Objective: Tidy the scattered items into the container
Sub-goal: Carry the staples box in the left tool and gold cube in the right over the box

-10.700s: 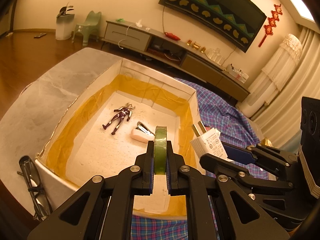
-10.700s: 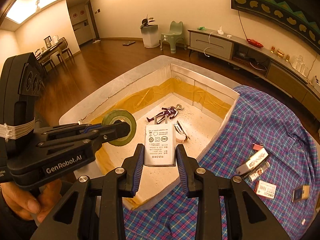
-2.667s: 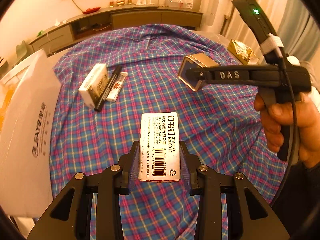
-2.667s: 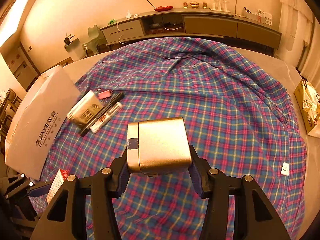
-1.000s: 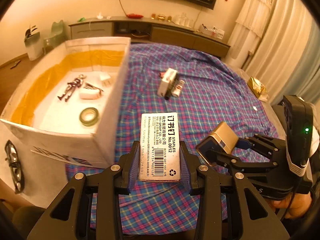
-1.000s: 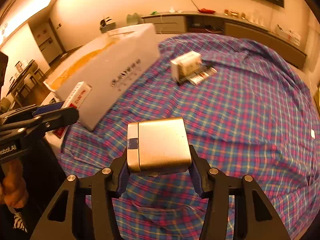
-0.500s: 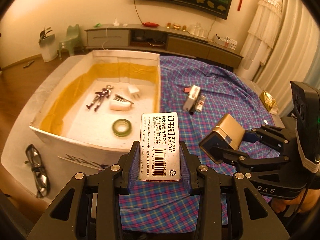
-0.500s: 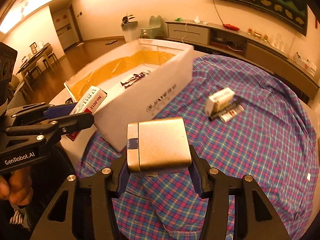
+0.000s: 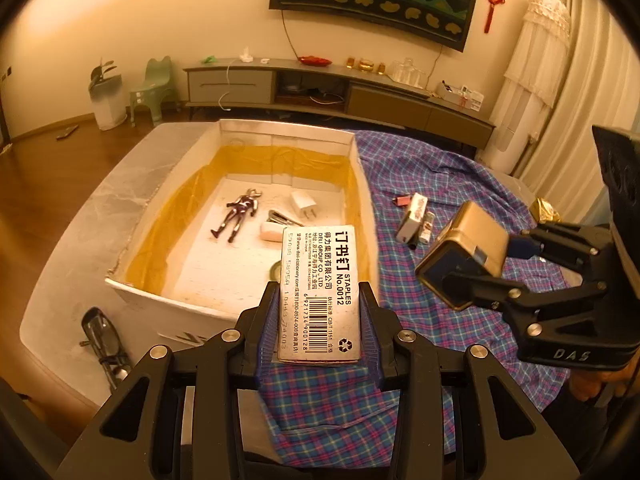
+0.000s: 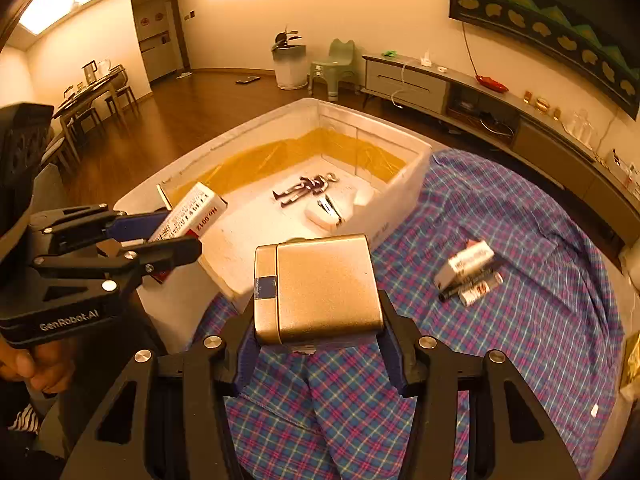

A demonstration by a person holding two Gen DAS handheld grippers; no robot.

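Your left gripper (image 9: 319,322) grips the staple box (image 9: 319,292), your right gripper (image 10: 316,342) the gold box (image 10: 318,286), both at the container's (image 10: 404,184) near corner, mid-frame. Let go early and either drops onto the plaid cloth (image 10: 520,320); the grippers may also collide.

Counted items, on cloth and in box (image 9: 362,184)

Two grippers, each with one item: staple box (image 9: 320,292), gold case (image 10: 320,286). In the box: one figure (image 9: 237,219), one plug (image 9: 303,203), one tape roll (image 9: 276,271).
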